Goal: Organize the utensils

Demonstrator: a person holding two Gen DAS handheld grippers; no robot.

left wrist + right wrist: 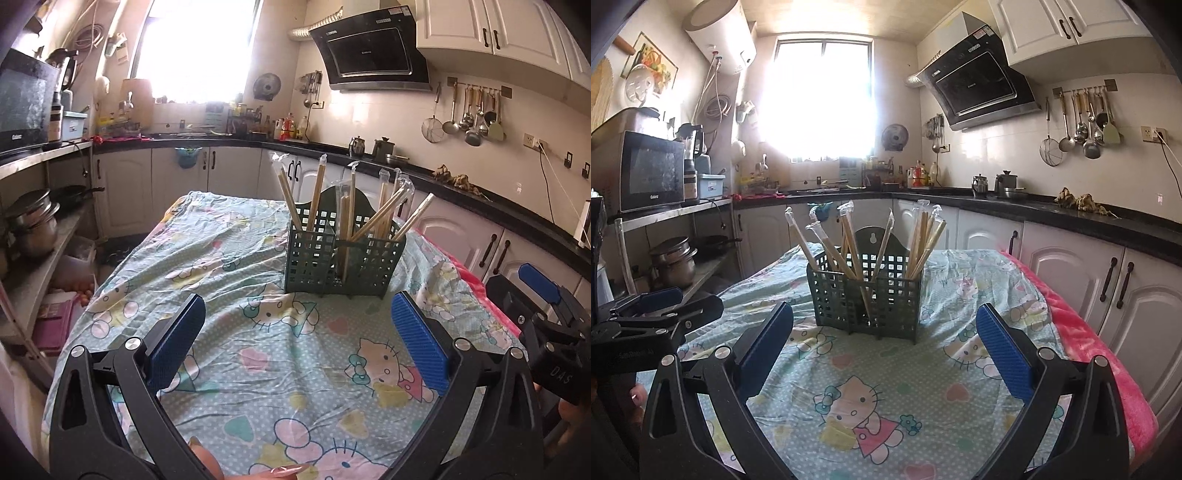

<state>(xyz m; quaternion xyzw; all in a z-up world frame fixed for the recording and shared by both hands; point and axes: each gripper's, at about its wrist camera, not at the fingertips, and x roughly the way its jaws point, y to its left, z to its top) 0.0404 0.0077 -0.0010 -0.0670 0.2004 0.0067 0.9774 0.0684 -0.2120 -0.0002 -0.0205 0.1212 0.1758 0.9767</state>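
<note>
A sunlit kitchen wraps around the scene: white cabinets under a black countertop (1071,218), a bright window (820,99) at the far end, a black range hood (373,55) slanting off the right wall, and a rail of hanging ladles and strainers (1082,125) beside it. On the left a microwave (652,171) sits on a metal shelf, with stacked steel pots (33,225) on the shelf below. In the middle stands a table covered by a pale blue cartoon-cat cloth (258,362), with a pink blanket (1108,358) showing along its right edge. Upright on the cloth, toward the far half of the table, is the dark green lattice utensil holder (343,262), split into compartments by a divider. Wrapped chopsticks (317,195) stand in it, leaning outward in several directions, some in the left compartment and more in the right; their clear wrapper tips poke above the rim. The left gripper (295,332) hovers over the near part of the cloth, its blue-padded jaws spread wide with nothing between them, well short of the holder. The right gripper (884,343) is likewise spread wide and empty, aimed at the holder from close by, not touching it. Each gripper shows at the edge of the other's view, side by side. Fingertips (284,470) of the person's hand appear at the bottom of the left wrist view.
</note>
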